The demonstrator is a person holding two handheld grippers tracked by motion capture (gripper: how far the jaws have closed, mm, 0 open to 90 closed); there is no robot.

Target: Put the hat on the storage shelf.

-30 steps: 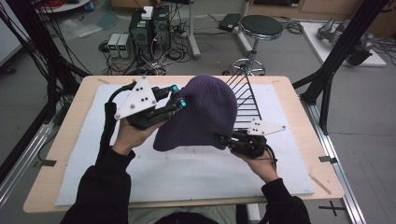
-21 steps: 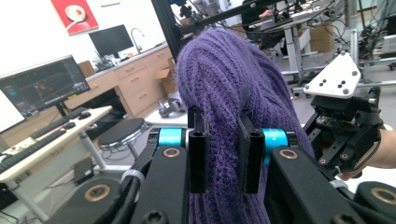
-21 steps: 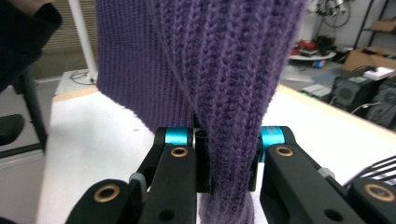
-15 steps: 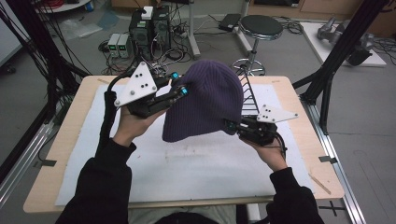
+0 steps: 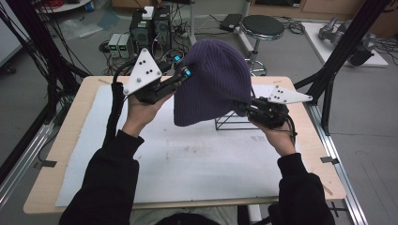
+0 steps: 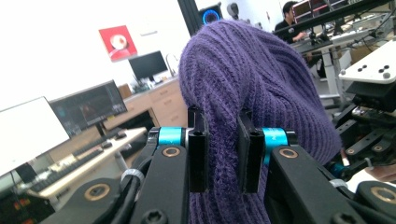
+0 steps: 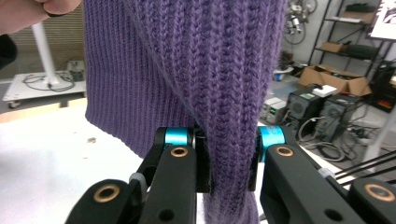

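Purple ribbed knit, a beanie [image 5: 211, 82] hangs in the air at the upper centre of the high view, above the white mat [image 5: 187, 159] that covers the wooden table [image 5: 75, 140]. Its dome points to the top of the frame and its open hem faces down toward the mat.

The left gripper [image 5: 180, 77] bites the hat's left edge; in the left gripper view its two black jaws are pressed together on a fold of the knit [image 6: 224, 140], with the fabric bunched between them. The right gripper [image 5: 241, 108] has the lower right edge; in the right gripper view its jaws are clamped on a thick roll of the same knit [image 7: 229, 140]. The hat is stretched between the two.

Just behind the hat's lower right side, a black wire rack [image 5: 230, 123] stands on the mat. Beyond the table's far edge, a round black stool [image 5: 263, 26] sits on the grey floor at the upper right.
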